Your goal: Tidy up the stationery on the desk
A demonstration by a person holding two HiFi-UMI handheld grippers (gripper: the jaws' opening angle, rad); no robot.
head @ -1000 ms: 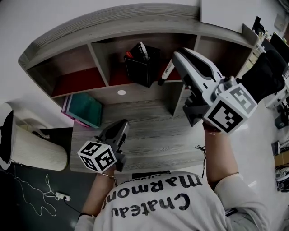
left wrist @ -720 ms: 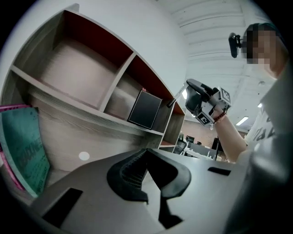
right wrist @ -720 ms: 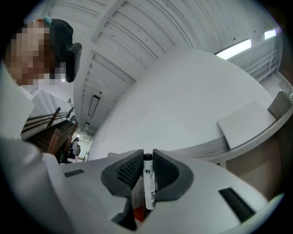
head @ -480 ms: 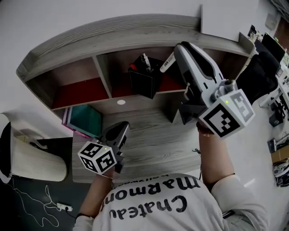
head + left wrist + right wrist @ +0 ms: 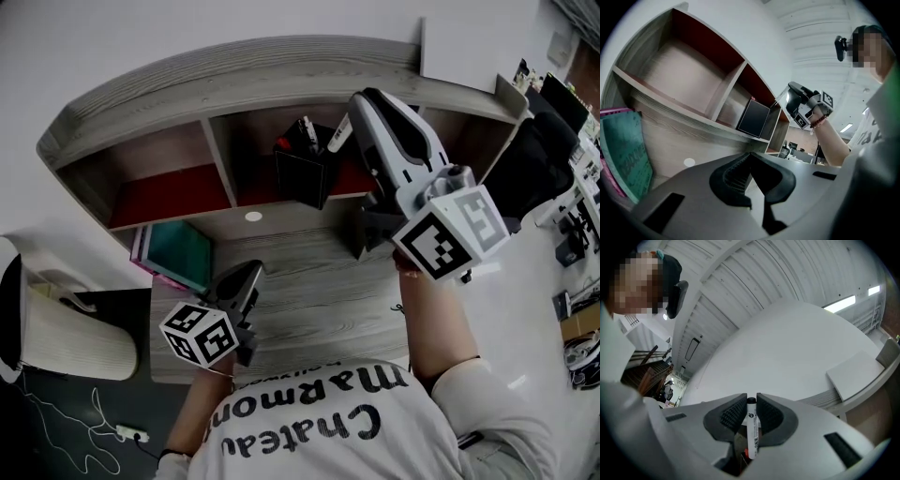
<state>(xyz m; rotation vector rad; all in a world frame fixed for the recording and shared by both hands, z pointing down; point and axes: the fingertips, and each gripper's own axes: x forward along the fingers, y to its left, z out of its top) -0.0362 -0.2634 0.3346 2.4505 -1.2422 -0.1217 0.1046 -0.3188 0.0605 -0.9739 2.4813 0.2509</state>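
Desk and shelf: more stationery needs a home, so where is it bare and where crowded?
Bare: the left cubby, between shelf end and divider, and the desktop right of the teal books. Crowded: the middle cubby, where the right tool holds a marker by the pen holder.

Shirt (image 5: 309, 441): "Chateau Marmon…", upside dn.

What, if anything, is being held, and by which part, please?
Right gripper clamps a white marker by its barrel, near its black end; left gripper holds nothing.
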